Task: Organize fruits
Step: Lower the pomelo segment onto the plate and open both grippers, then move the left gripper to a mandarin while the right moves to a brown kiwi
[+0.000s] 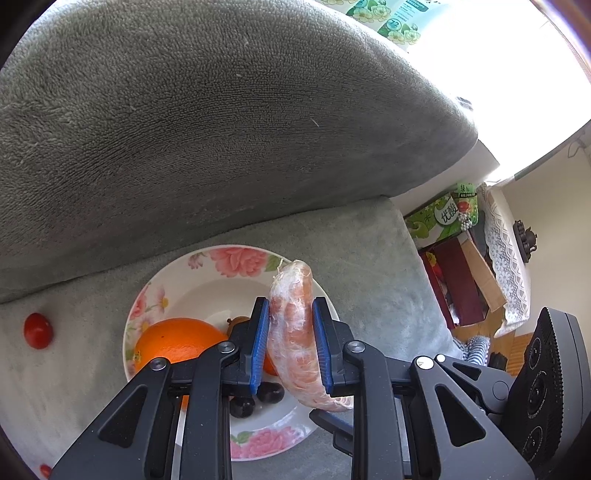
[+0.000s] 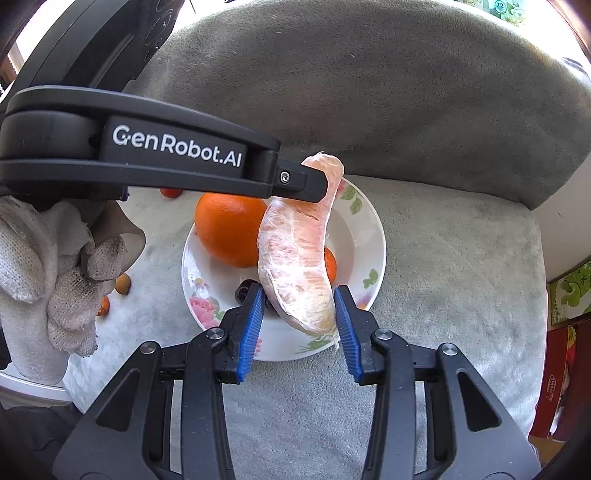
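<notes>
My left gripper [image 2: 295, 181] reads "GenRobot.AI" in white along its black side. A green package [image 1: 437, 218] shows "优酸" (rest unclear); another pack [image 1: 397, 27] "72".

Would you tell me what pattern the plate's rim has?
Pink flowers with green leaves on the white ceramic plate, clearest in the left wrist view.
</notes>
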`<state>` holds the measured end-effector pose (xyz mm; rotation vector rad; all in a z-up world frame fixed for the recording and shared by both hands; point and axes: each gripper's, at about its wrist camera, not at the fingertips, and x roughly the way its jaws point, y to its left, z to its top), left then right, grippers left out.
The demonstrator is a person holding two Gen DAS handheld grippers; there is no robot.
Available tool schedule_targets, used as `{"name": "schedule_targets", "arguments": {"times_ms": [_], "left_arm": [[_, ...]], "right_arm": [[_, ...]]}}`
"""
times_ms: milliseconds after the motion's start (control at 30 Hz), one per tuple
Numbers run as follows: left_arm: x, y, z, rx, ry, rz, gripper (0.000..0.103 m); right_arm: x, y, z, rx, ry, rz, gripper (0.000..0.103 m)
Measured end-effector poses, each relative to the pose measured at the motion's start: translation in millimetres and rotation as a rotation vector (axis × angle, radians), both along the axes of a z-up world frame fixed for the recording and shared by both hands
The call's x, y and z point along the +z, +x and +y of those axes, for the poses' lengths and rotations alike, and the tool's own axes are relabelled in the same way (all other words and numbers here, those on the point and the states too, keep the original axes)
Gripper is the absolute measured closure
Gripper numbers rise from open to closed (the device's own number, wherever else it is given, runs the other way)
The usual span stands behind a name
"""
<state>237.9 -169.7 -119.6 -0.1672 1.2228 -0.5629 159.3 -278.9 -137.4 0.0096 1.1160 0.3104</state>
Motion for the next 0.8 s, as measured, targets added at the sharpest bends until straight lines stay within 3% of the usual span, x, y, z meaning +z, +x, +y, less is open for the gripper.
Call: {"name": "schedule_targets", "arguments": {"times_ms": [133, 200, 367, 433, 800], "left_arm": [[4, 1, 2, 0.006, 0.005, -0.014, 0.079], [5, 2, 3, 0.009, 0.008, -0.019, 0.07], [7, 1, 4, 0.017, 0.009, -0.018, 0.062], [8, 0, 5, 0.021, 0.01, -0.024, 0.053], [14, -4, 10, 0.038, 0.016, -0.055, 0.04]], "right_arm": [[-1, -1, 3, -0.009, 0.004, -0.02, 0.043], [-1, -1, 4, -0.009, 0.006, -0.018, 0.041], [-1, -6, 8, -0.011, 0.001, -0.024, 0.032], [-1, -7, 6, -0.014, 0.014, -0.023, 0.031], [0, -10, 7, -0.042, 0.048, -0.02, 0.031]]}}
